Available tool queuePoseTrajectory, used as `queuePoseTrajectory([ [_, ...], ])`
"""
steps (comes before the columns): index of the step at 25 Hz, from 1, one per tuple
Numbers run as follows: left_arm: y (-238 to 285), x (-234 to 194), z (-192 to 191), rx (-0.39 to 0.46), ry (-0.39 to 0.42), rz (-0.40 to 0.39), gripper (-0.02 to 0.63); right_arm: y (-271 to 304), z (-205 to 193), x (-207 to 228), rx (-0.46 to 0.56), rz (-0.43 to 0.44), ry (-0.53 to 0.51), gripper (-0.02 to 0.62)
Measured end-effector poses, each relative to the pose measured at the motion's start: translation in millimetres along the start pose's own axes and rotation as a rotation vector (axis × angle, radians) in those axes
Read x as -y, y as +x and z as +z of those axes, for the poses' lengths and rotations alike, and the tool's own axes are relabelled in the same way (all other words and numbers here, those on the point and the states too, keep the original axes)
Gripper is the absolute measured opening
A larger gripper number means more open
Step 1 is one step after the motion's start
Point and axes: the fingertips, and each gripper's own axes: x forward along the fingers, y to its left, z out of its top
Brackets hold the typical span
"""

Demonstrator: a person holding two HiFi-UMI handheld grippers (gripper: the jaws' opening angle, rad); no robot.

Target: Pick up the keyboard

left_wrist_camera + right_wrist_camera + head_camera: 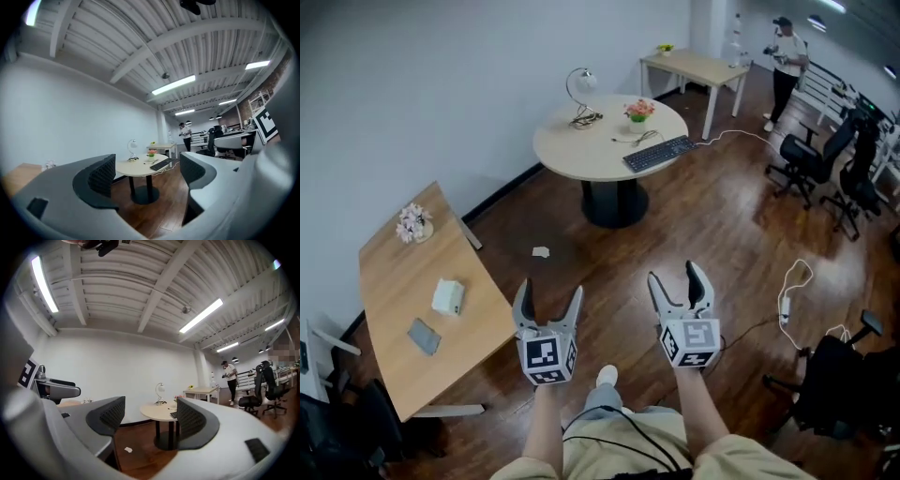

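Wooden desk [394,281] at 9 o'clock of me, along the wall. Small flower bunch [413,223] at its far end, white box [448,296] mid-top, grey flat thing [424,336] at 7 o'clock of the box.

My left gripper [550,292] is held out level over the floor [712,225], near that desk's 3 o'clock edge in the head view. Its fingers [102,174] stand partway apart with nothing between them, just the room showing through the gap. Paper scrap [541,251] on the floor at 12 o'clock of the left gripper.

Round desk [581,150] well apart from me at 12 o'clock. On it:
- lamp [579,89] at 11 o'clock of the top
- potted pink flowers [638,112] at 1 o'clock
- keyboard [660,152] at 4 o'clock, flat by the rim and angled, with the keyboard cable [727,134] running off toward 3 o'clock

Keyboard untouched, well apart from both grippers.

My right gripper [676,275] at 3 o'clock of the left one, near it, also level. Its fingers [112,414] are spread wide and empty.

Rectangular desk [694,67] at 1 o'clock, behind the round one. White cable [792,281] looped on the floor at 3 o'clock of the right gripper. Person [786,61] standing at 2 o'clock, at the far end of the room. Black office chairs [811,155] cluster just this side of the person. Another black chair [834,389] at 4 o'clock of me.
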Motion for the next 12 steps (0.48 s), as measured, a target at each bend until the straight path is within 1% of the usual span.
queuePoseTrajectory([
  [2, 32, 12, 2, 0.005, 0.006, -0.066, 0.419, 10, 6, 17, 0.008, -0.048, -0.004, 0.358],
  [5, 77, 13, 12, 0.025, 0.002, -0.146, 0.419, 33, 11, 28, 0.01, -0.106, -0.011, 0.359],
  [12, 160, 5, 27, 0.065, -0.005, -0.269, 0.411, 89, 20, 36, -0.002, -0.19, -0.05, 0.359],
])
